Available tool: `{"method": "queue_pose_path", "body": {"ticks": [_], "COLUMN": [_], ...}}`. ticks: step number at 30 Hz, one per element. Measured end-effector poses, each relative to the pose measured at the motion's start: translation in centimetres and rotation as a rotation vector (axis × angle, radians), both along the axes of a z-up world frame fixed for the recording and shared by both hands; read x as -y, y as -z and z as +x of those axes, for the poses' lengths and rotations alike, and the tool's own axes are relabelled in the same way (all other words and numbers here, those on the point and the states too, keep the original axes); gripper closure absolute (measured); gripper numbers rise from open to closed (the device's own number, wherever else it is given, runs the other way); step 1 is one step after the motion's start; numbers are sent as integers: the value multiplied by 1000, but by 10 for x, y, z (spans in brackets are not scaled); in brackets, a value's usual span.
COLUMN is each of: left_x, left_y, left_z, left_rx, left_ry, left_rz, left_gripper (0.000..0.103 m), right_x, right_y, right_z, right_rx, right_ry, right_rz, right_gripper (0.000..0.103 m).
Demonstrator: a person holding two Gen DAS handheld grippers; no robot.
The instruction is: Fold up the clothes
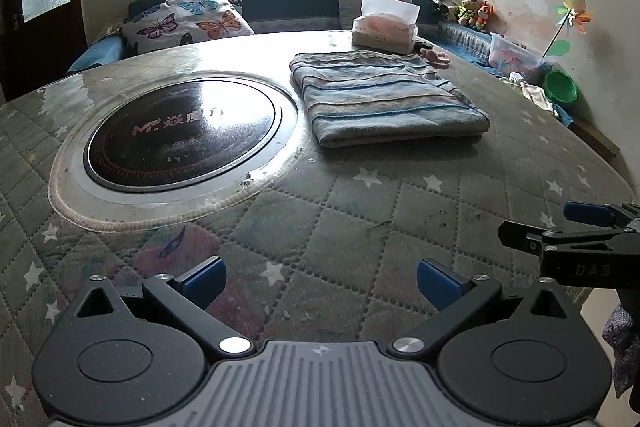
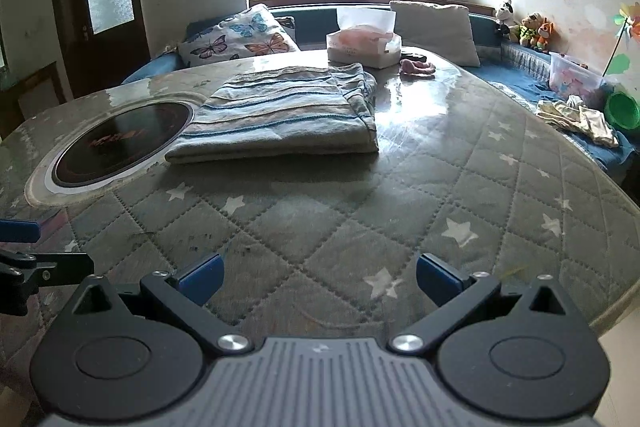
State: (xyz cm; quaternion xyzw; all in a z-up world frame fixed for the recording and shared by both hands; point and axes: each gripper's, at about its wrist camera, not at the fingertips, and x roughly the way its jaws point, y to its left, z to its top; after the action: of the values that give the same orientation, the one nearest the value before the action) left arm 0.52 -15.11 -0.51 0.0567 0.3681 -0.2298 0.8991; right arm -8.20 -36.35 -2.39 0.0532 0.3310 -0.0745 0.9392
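A striped grey-blue garment [image 1: 384, 99] lies folded into a flat rectangle on the quilted table [image 1: 360, 203], right of the round black cooktop [image 1: 182, 135]. The right wrist view shows the same folded garment [image 2: 288, 115] at mid table. My left gripper [image 1: 320, 281] hovers open over the table's near edge, well short of the garment, nothing between its blue pads. My right gripper [image 2: 318, 277] is also open and empty, at the near edge. The right gripper [image 1: 568, 227] shows at the left view's right side; the left gripper [image 2: 24, 247] shows at the right view's left edge.
A tissue box [image 1: 386, 27] and a small pink item [image 2: 418, 67] sit at the table's far end. Behind are a bench with a butterfly pillow [image 1: 188, 17], plush toys [image 1: 472, 11], a plastic box [image 1: 514, 55], a green bowl [image 1: 560, 87] and loose pale clothes [image 2: 576, 121].
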Motion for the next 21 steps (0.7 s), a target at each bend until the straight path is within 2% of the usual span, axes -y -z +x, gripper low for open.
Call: {"method": "queue_pose_path", "body": {"ticks": [21], "left_x": [-1], "left_y": [0], "left_z": [-13], "left_rx": [11], "left_ry": [0], "left_rz": [-2], "left_gripper": [0], "right_x": [-7], "right_y": [-1], "right_z": [-12], "right_rx": [3], "right_ry": [-3], "right_rz": [-13], "right_gripper": [0]}}
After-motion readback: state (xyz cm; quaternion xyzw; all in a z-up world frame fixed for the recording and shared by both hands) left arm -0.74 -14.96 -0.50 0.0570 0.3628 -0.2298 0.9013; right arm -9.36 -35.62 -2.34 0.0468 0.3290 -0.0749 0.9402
